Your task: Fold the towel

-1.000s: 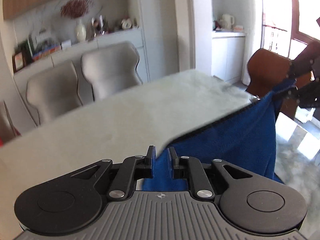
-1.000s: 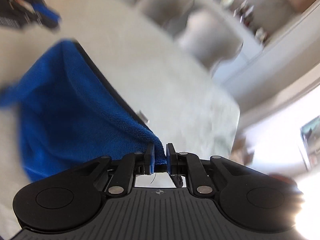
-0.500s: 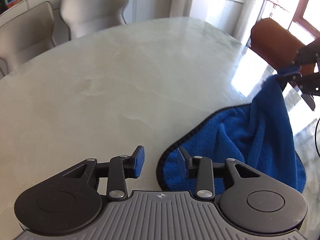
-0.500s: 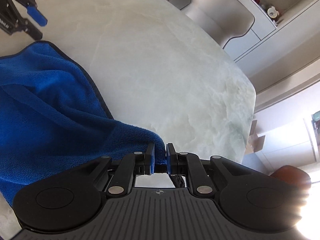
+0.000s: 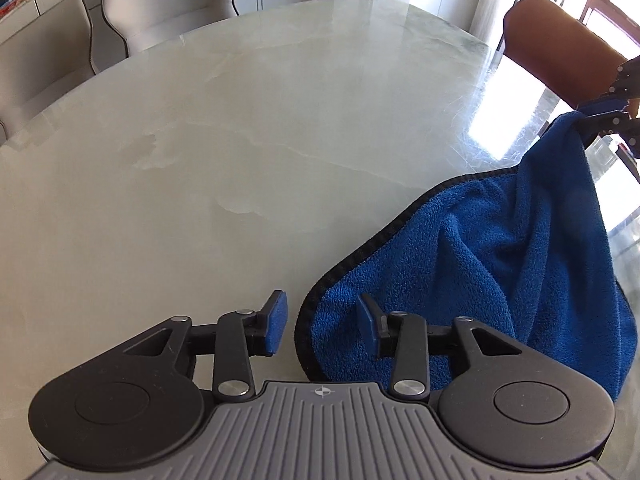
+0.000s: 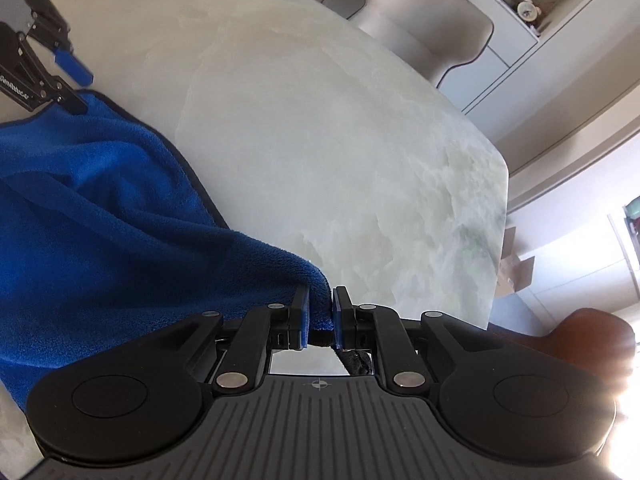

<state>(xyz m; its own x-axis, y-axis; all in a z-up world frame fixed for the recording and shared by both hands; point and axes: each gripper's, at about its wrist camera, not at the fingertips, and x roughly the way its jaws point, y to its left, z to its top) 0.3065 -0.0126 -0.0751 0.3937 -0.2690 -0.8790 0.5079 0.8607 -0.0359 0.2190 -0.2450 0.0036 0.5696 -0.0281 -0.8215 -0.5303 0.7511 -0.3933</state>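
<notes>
A blue towel (image 5: 492,272) with a dark hem lies partly on the pale marble table (image 5: 260,128). My left gripper (image 5: 322,326) is open and empty, just above the towel's near corner. My right gripper (image 6: 321,312) is shut on another corner of the towel (image 6: 100,216) and holds it lifted off the table. In the left wrist view the right gripper (image 5: 600,114) shows at the far right with the towel hanging from it. In the right wrist view the open left gripper (image 6: 60,72) shows at the upper left.
Two grey chairs (image 5: 160,4) stand at the table's far side. A brown chair (image 5: 560,48) stands by the right edge, near a bright window. A white cabinet (image 6: 516,36) with ornaments lines the wall.
My left gripper has opened and let go of its towel corner, which now lies on the table. Both grippers have come down toward the table. My right gripper stays shut on its corner.
</notes>
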